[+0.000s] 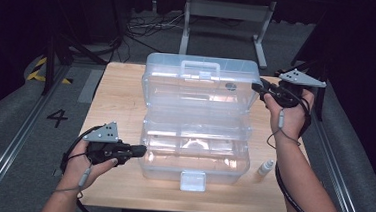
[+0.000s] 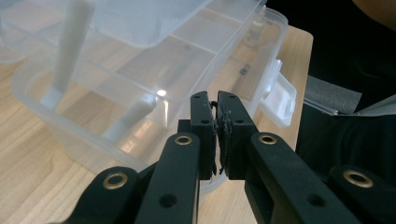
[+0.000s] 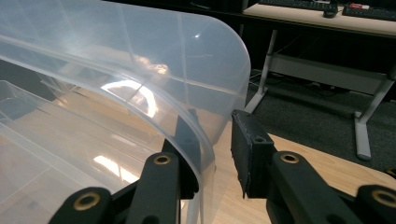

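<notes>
Evidently the right gripper (image 1: 258, 87) straddles the raised lid (image 1: 200, 82) rim, jaws slack, propping the clear toolbox (image 1: 195, 159) open; the left gripper (image 1: 143, 150), jaws clenched empty, nears its side

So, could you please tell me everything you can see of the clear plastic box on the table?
The clear plastic box sits mid-table, open. Its lid, with a handle on top, stands tilted back, and a divided tray is raised between lid and base. A white latch hangs at the front. The right tool straddles the lid's edge, one jaw inside and one outside with a gap. The left tool, jaws together, is at the base's left end; whether it touches is unclear.
</notes>
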Demonstrator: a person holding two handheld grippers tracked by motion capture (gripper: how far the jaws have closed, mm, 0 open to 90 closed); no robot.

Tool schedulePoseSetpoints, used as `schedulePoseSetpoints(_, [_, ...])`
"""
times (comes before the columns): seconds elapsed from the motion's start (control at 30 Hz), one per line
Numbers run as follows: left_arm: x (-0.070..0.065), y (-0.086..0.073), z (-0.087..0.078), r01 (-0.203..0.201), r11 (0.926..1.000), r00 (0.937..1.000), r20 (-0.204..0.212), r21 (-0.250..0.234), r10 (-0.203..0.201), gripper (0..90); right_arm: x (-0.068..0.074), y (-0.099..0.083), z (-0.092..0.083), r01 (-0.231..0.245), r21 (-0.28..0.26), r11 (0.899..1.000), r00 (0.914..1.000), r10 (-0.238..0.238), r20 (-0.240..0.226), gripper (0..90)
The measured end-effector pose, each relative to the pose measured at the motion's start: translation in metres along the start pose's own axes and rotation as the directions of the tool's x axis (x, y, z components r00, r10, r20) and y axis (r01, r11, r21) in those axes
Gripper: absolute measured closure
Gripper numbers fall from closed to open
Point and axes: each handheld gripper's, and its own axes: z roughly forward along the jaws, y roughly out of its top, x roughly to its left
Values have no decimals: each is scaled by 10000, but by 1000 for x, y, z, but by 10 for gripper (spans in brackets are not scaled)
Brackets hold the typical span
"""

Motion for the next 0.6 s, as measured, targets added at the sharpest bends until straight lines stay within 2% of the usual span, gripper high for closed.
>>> schedulePoseSetpoints(0.2, [2,-9,8,96,9994,9999,-70,321,-94,857,-1,0,1,1,29,10000,10000,-1,-54,724])
schedulePoseSetpoints(0.37, [5,-12,12,205,9991,9997,-111,364,-201,856,-2,0,1,-34,32,10000,10000,34,-84,723])
schedulePoseSetpoints(0.57, [6,-15,18,238,9980,9992,-334,585,-219,858,-2,1,2,-9,50,10000,10000,10,-98,722])
schedulePoseSetpoints(0.6, [6,-17,21,183,9969,9987,-487,763,-146,860,-2,1,2,-4,52,10000,9999,4,-100,722])
